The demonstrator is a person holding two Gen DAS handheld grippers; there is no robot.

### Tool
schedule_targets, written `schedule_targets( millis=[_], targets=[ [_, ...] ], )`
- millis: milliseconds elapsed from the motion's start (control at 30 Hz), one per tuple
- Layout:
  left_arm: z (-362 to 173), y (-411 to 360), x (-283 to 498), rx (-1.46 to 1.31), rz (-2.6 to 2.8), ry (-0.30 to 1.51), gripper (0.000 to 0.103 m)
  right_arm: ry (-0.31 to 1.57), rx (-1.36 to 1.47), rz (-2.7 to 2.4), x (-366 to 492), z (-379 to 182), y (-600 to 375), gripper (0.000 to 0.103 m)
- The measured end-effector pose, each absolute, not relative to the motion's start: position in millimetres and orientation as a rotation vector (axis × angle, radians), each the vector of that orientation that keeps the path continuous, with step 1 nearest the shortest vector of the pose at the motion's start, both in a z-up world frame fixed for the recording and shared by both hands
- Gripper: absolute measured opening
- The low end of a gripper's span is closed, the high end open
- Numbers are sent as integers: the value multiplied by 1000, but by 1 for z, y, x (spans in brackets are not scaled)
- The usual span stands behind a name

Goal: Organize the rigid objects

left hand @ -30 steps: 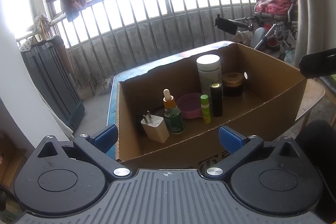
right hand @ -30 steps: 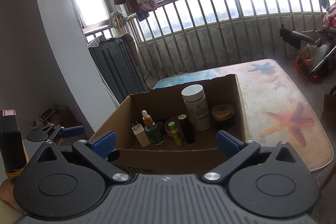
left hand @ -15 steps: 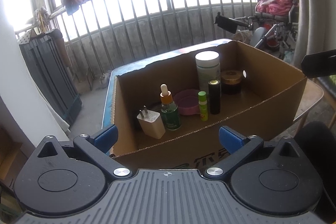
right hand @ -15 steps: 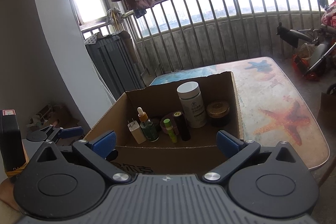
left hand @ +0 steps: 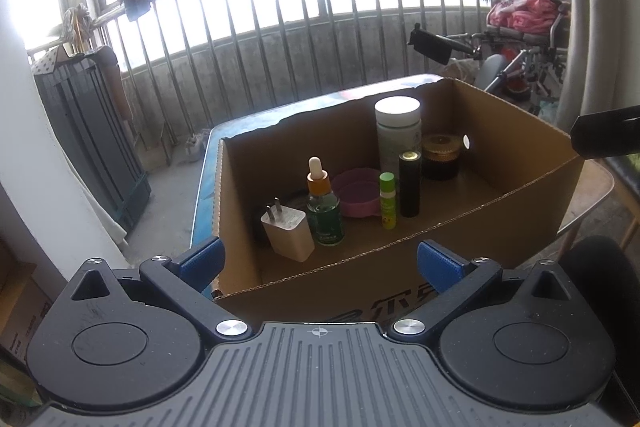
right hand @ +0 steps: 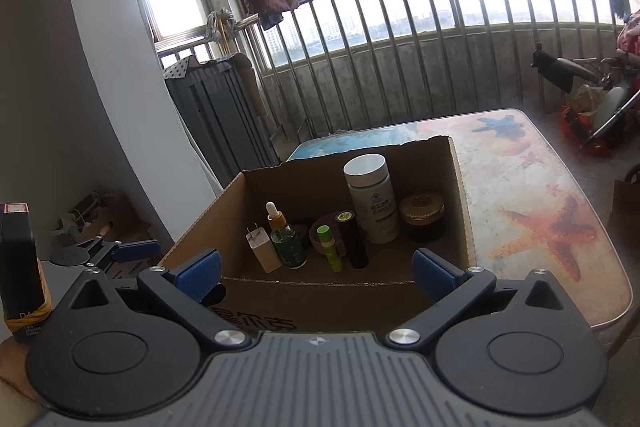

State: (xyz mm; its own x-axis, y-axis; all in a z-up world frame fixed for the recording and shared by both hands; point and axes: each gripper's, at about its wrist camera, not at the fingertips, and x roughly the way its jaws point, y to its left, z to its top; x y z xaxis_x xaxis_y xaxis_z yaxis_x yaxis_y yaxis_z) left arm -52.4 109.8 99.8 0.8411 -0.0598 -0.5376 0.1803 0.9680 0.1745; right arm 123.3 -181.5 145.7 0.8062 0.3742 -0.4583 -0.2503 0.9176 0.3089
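Observation:
An open cardboard box (left hand: 516,203) (right hand: 460,203) stands on the table. Inside it stand a white plug adapter (left hand: 287,233) (right hand: 262,251), a green dropper bottle (left hand: 325,211) (right hand: 286,241), a pink bowl (left hand: 356,191), a small green tube (left hand: 387,201) (right hand: 330,247), a black tube (left hand: 409,185) (right hand: 354,239), a tall white jar (left hand: 398,133) (right hand: 372,203) and a dark jar with a gold lid (left hand: 441,155) (right hand: 422,217). My left gripper (left hand: 320,263) is open and empty, in front of the box's near wall. My right gripper (right hand: 316,277) is open and empty, held above that near wall.
The table (right hand: 540,195) has a starfish print and extends right of the box. A metal railing (left hand: 320,39) runs behind. A dark folded rack (right hand: 216,123) stands at left. A wheelchair (left hand: 520,47) with pink cloth is at far right. The left gripper shows in the right wrist view (right hand: 120,253).
Both views have shifted slightly: the box sits a little further right in the left wrist view and a little lower left in the right wrist view. Both grippers stay open and empty.

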Motion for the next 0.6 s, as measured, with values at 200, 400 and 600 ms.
schedule_targets(
  millis=[200, 400, 600],
  targets=[
    [96, 110, -53, 211, -128, 570, 103, 546, 242, 329, 125, 144, -182, 103],
    [95, 108, -51, 219, -123, 578, 103, 555, 240, 335, 126, 141, -183, 103],
    [100, 108, -51, 213, -126, 561, 103, 547, 247, 326, 125, 142, -185, 103]
  ],
)
